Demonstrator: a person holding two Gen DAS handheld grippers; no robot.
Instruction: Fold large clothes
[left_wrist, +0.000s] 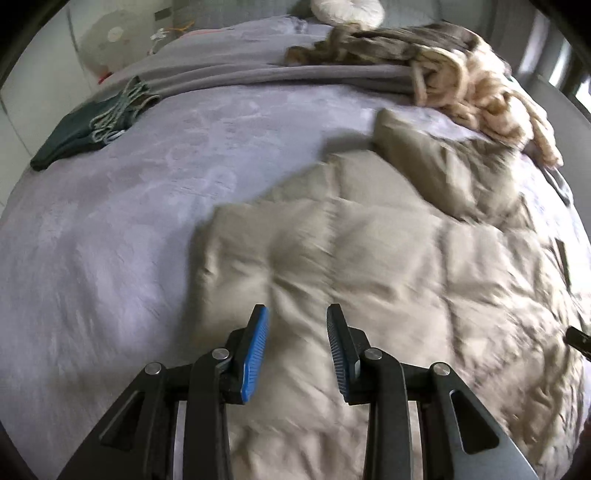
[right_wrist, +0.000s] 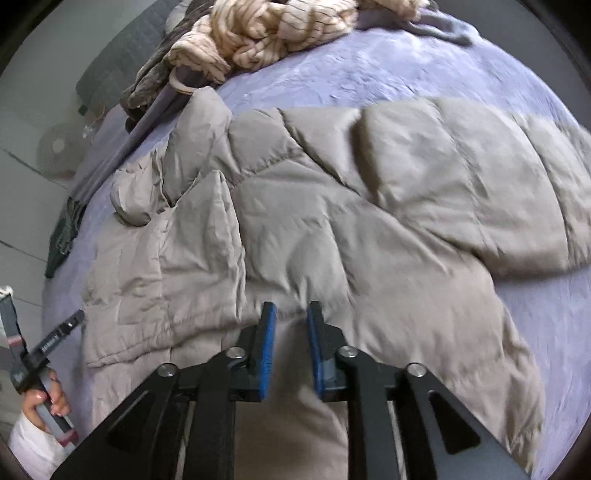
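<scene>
A bed (left_wrist: 110, 229) covered in lilac fabric fills both views. A beige padded coat (right_wrist: 332, 229) is spread flat across it, one sleeve (right_wrist: 461, 192) laid out toward 2 o'clock in the right wrist view. A heap of cream and brown knitwear (left_wrist: 461, 74) is seen at 1 o'clock in the left view, a dark folded garment (left_wrist: 74, 136) at 10 o'clock. The left gripper (left_wrist: 297, 314) is held over the coat, fingers apart, nothing between them. The right gripper (right_wrist: 291, 310) is likewise parted and empty. A hand (right_wrist: 44, 402) is seen at 8 o'clock.
</scene>
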